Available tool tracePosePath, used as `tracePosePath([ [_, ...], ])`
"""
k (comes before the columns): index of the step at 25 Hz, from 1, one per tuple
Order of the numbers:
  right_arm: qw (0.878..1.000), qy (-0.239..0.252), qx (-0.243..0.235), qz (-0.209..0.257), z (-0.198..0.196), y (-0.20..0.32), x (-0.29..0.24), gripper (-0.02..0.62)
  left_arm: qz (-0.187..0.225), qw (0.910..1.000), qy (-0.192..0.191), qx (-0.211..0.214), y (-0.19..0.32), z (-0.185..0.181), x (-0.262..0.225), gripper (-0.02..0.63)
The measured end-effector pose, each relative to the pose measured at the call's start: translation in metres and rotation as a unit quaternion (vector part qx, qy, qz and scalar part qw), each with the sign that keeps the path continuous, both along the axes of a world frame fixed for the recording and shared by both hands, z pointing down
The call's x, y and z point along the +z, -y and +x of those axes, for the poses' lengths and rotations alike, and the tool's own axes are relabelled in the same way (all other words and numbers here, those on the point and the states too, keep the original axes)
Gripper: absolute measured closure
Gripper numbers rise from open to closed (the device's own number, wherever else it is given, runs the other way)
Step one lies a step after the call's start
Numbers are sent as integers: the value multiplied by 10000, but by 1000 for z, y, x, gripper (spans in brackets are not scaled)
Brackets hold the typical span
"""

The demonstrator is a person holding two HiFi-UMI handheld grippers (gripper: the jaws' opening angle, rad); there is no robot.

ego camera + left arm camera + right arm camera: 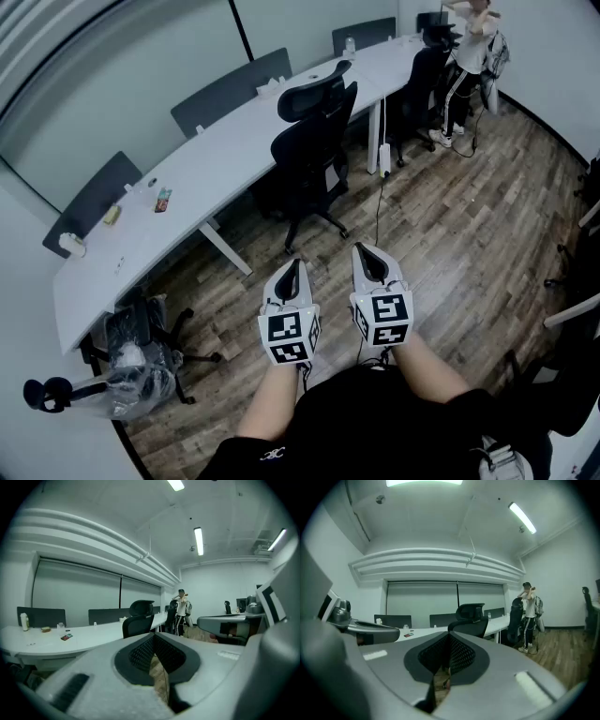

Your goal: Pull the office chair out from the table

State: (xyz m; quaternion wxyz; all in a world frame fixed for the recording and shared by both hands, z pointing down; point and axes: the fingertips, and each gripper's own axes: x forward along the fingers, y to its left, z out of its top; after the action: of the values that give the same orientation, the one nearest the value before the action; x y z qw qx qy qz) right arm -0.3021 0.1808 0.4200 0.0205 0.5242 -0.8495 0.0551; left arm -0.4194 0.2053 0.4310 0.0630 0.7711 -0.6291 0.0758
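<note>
A black office chair (314, 150) with a headrest stands tucked against the long white table (234, 155), its back toward me. It also shows past the jaws as the chair (139, 620) in the left gripper view and the chair (471, 619) in the right gripper view. My left gripper (292, 269) and right gripper (369, 251) are held side by side over the wood floor, a good step short of the chair. Both are shut with nothing between the jaws and touch nothing.
A second black chair (419, 80) stands farther along the table, with a person (469, 47) beside it. Small items (163, 199) lie on the tabletop. A plastic-wrapped chair (136, 356) sits at the near left. A cable (380, 202) runs down across the floor.
</note>
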Motion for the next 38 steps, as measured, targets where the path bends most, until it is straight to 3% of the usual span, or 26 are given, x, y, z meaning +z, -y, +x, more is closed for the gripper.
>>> tracePosePath([
  [11,9999,149,-45,19,39,13,4,586,-2,9999,64,-88,12,35,3,600],
  [23,9998,153,-66,-106,118,33,13,586,-72,9999,76,-90,35,108,10,600],
  [31,9999,-6,129,-84,151,51,22,586,8,9999,76,90,73,135,7,600],
  [38,9992,-61,397,-63,176,103,37,586,11,9993,140,359,129,159,26,600],
])
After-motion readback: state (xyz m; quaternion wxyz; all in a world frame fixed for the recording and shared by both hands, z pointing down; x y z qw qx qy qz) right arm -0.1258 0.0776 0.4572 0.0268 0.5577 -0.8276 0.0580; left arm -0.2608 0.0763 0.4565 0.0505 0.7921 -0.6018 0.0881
